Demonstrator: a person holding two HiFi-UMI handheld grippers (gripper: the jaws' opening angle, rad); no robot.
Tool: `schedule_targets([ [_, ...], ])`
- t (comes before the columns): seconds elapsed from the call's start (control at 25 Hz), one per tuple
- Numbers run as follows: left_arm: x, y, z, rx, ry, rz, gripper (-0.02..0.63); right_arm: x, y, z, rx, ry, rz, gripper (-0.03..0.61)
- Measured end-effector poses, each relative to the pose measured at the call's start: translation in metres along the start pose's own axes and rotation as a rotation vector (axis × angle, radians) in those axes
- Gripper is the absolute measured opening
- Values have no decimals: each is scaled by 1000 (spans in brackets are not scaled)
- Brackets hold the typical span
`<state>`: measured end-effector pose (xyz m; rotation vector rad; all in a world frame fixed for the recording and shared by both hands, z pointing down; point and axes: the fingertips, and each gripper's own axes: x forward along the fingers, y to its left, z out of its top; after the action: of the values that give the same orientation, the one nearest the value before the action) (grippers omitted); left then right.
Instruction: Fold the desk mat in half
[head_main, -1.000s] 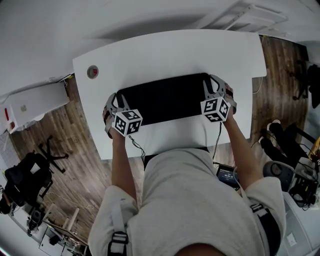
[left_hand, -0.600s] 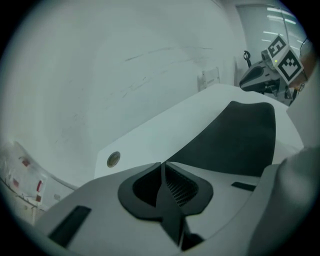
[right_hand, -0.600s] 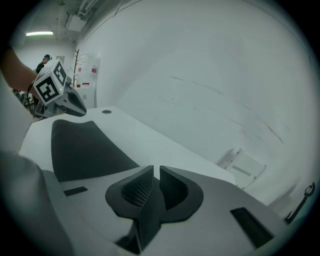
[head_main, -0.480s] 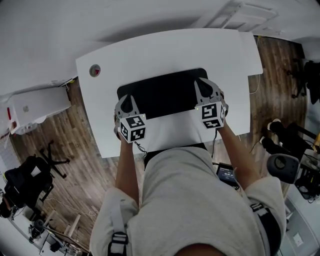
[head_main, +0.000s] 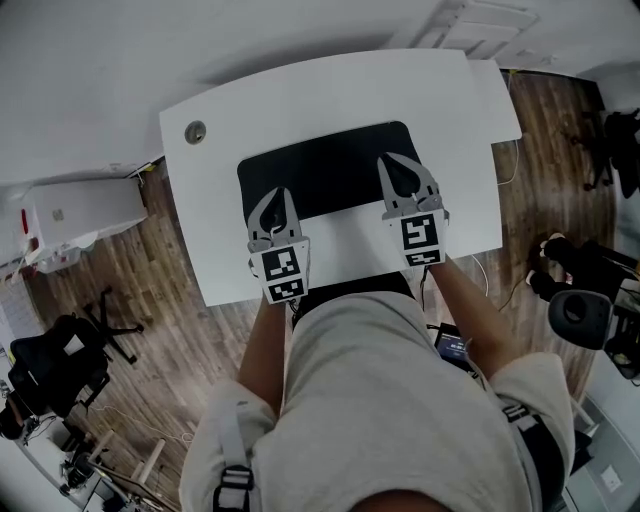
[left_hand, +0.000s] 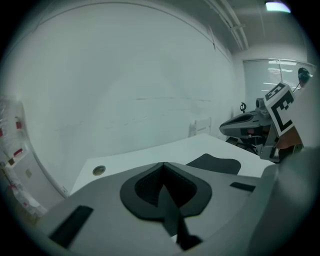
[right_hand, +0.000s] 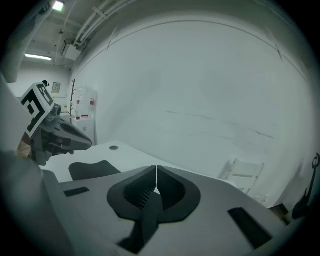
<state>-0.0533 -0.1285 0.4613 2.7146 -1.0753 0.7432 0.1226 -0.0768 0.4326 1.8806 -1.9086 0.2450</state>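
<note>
The black desk mat (head_main: 325, 165) lies across the white desk (head_main: 450, 110). My left gripper (head_main: 272, 197) is shut on the mat's near left corner, and a dark strip of mat (left_hand: 172, 222) hangs down between its closed jaws. My right gripper (head_main: 397, 162) is shut on the near right corner, with mat (right_hand: 145, 220) pinched the same way. Both pairs of jaws have just been closing on the mat. Both grippers are raised above the desk and point away from me. More mat (left_hand: 215, 164) rests flat further off. Each gripper view shows the other one: the right gripper (left_hand: 252, 122) and the left gripper (right_hand: 62, 137).
A round cable grommet (head_main: 195, 131) sits in the desk's far left corner. The desk backs onto a white wall (left_hand: 150, 75). A white cabinet (head_main: 70, 215) stands left of the desk, and office chairs (head_main: 50, 365) are on the wooden floor.
Both grippers went from open at the mat's near corners to shut on them. They rose, rolled upright and came inward, lifting the near edge.
</note>
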Motion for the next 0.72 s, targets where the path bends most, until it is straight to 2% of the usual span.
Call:
schedule_targets([
  [0.16,-25,-15,20,18,-88,-4,12,-25,14,21,8,-60,-21,40],
  [0.32,-56,-27,41,-1,-191,-11,12,-57,26,46,42,-133,-53,38],
  [0.48,-78,-40,45,-39,-220,-39,12,-91,36,63,77,-183,-75,38],
  [0.72,-95,-53,63,-59,-281,-70,12,-117,50,77,18,-210,-98,38],
])
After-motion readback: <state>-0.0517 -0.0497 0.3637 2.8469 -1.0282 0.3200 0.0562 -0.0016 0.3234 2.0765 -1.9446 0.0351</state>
